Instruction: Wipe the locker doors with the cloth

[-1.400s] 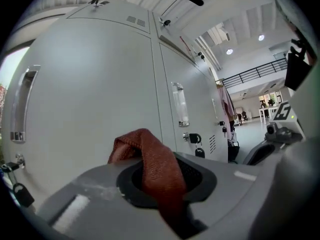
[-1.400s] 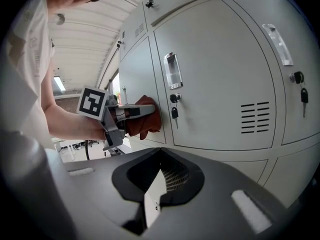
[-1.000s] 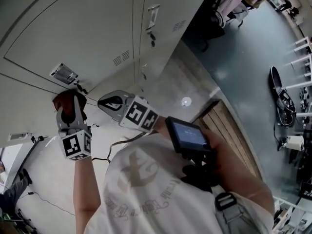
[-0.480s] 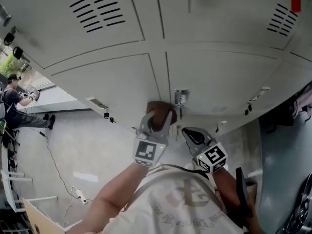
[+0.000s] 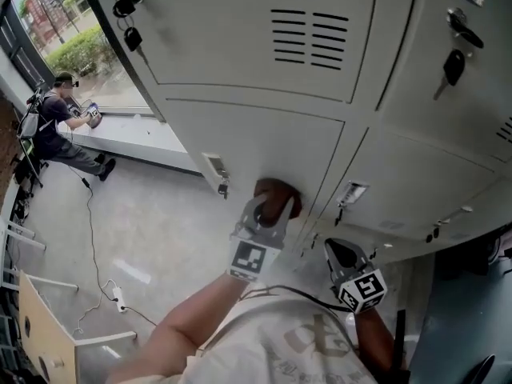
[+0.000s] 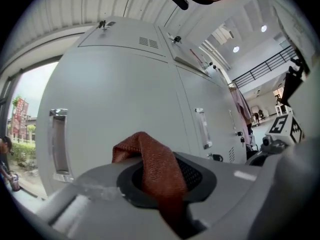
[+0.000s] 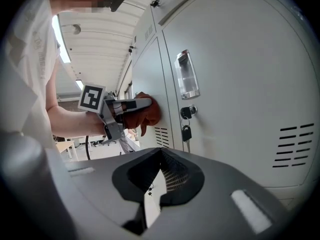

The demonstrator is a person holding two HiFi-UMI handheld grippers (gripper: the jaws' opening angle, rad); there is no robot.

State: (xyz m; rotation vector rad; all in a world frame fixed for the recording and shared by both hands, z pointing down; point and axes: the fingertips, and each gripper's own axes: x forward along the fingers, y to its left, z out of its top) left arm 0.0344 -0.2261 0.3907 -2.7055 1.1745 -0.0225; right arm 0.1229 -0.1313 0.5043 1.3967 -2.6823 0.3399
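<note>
My left gripper [image 5: 266,212] is shut on a reddish-brown cloth [image 5: 278,198] and presses it against a grey locker door [image 5: 264,138], just right of a recessed handle [image 5: 214,167]. In the left gripper view the cloth [image 6: 150,159] bulges out between the jaws in front of the door [image 6: 115,99]. My right gripper [image 5: 342,256] hangs lower and to the right, close to the lockers, shut with nothing in it. The right gripper view shows its jaws [image 7: 160,176] closed, with the left gripper [image 7: 122,108] and the cloth [image 7: 146,113] at the door beyond.
Keys hang from locks [image 5: 454,65] on nearby doors, and one lock with a key [image 7: 186,129] sits beneath a handle [image 7: 186,75]. A person [image 5: 58,126] crouches by the window ledge at far left. Cables [image 5: 100,246] lie on the floor.
The head view has swung round to face the lockers. My left gripper has kept the cloth and carried it across the door face; the right gripper has dropped lower to its right.
</note>
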